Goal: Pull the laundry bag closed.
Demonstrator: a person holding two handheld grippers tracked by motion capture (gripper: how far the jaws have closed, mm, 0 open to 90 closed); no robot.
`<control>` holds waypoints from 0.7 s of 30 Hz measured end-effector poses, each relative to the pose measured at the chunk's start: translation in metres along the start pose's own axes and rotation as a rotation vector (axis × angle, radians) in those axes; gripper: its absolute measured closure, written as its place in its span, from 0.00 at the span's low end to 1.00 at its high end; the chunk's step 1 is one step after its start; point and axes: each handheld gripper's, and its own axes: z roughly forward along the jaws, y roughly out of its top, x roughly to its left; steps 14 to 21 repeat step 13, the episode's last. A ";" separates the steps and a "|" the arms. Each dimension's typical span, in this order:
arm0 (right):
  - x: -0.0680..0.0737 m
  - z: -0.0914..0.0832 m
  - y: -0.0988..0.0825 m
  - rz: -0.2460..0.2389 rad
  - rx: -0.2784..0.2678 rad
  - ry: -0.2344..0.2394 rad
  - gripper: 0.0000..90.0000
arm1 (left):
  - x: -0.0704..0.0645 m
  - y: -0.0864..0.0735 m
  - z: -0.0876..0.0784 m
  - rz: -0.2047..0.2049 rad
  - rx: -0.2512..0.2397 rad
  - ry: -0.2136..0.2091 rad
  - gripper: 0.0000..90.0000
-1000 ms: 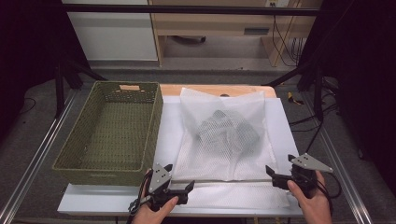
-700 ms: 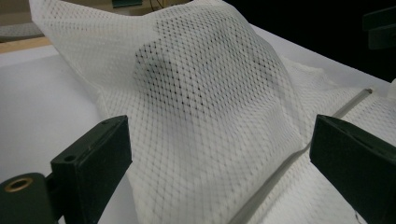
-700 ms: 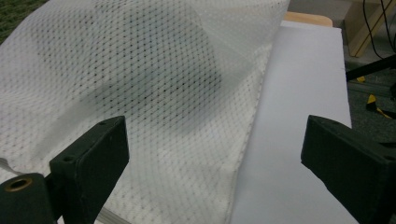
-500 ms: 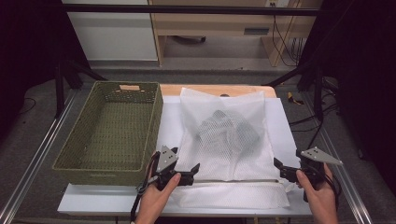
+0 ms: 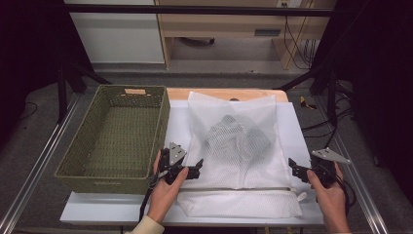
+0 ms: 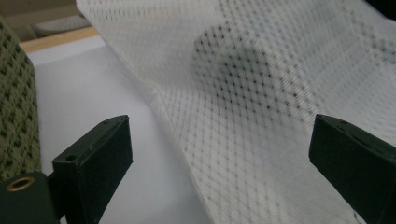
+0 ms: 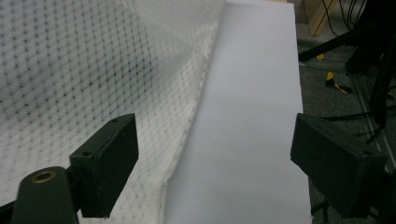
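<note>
- Both hands have come fwd from the table's near edge since a sec ago; left gripper (image 5: 197, 168) now sits at the left edge of the mesh bag (image 5: 238, 146), right gripper (image 5: 294, 168) just off its right edge.
- Mesh bag: white, lying flat on the white sheet (image 5: 178, 126), dark garment (image 5: 236, 139) inside; its near end looks folded over. Bag hasn't shifted.
- Left jaws spread wide, nothing clamped. In left gripper view the bag's side seam (image 6: 173, 121) runs btwn them.
- Right jaws also released, but have just been closing a little; in right gripper view the bag's edge (image 7: 196, 107) lies btwn them, not pinched.
- Green basket (image 5: 117, 141) on the left, bag not in it.
- Read: approach is done, both sides lined up for a 2-handed pinch on the bag's edges; grasp not yet made, lift toward the basket prob. next.
</note>
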 end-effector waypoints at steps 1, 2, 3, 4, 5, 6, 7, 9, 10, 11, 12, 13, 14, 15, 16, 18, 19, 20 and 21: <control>0.000 0.002 -0.001 0.001 0.010 0.002 0.18 | 0.001 -0.001 0.001 0.002 0.012 0.005 0.06; 0.000 0.004 -0.002 -0.010 0.019 -0.003 0.18 | 0.002 -0.002 0.002 -0.002 0.018 0.006 0.06; 0.000 0.006 -0.004 -0.019 0.031 -0.012 0.18 | 0.003 -0.003 0.004 -0.016 0.017 0.005 0.06; 0.000 0.007 -0.007 -0.018 0.040 -0.017 0.17 | 0.003 -0.004 0.005 -0.025 0.020 0.000 0.06; 0.000 0.008 -0.008 -0.015 0.048 -0.014 0.16 | 0.003 -0.005 0.006 -0.031 0.022 -0.010 0.06; 0.000 0.009 -0.010 -0.020 0.054 -0.009 0.15 | 0.003 -0.006 0.007 -0.037 0.019 -0.012 0.06; 0.000 0.009 -0.011 -0.014 0.058 -0.007 0.15 | 0.004 -0.007 0.008 -0.035 0.016 -0.013 0.06; 0.001 0.006 -0.013 -0.013 0.036 -0.011 0.13 | 0.003 -0.009 0.008 -0.036 0.015 -0.012 0.06; 0.001 0.003 -0.014 -0.011 0.009 -0.017 0.10 | 0.004 -0.010 0.007 -0.029 0.017 -0.007 0.06; 0.001 0.003 -0.014 -0.011 0.009 -0.017 0.10 | 0.004 -0.011 0.007 -0.033 0.013 -0.001 0.06; 0.001 0.001 -0.015 0.005 0.000 -0.010 0.10 | 0.004 -0.011 0.006 -0.034 0.014 0.005 0.06; 0.001 -0.001 -0.016 0.017 -0.006 0.000 0.09 | 0.004 -0.011 0.005 -0.042 0.012 0.012 0.06; 0.001 -0.001 -0.016 0.017 -0.006 0.000 0.09 | 0.004 -0.011 0.005 -0.042 0.012 0.012 0.06; 0.001 -0.001 -0.016 0.017 -0.006 0.000 0.09 | 0.004 -0.011 0.005 -0.042 0.012 0.012 0.06; 0.001 -0.001 -0.016 0.017 -0.006 0.000 0.09 | 0.004 -0.011 0.005 -0.042 0.012 0.012 0.06; 0.001 -0.001 -0.016 0.017 -0.006 0.000 0.09 | 0.004 -0.011 0.005 -0.042 0.012 0.012 0.06; 0.001 -0.001 -0.016 0.017 -0.006 0.000 0.09 | 0.004 -0.011 0.005 -0.042 0.012 0.012 0.06; 0.001 -0.001 -0.016 0.017 -0.006 0.000 0.09 | 0.004 -0.011 0.005 -0.042 0.012 0.012 0.06; 0.001 -0.001 -0.016 0.017 -0.006 0.000 0.09 | 0.004 -0.011 0.005 -0.042 0.012 0.012 0.06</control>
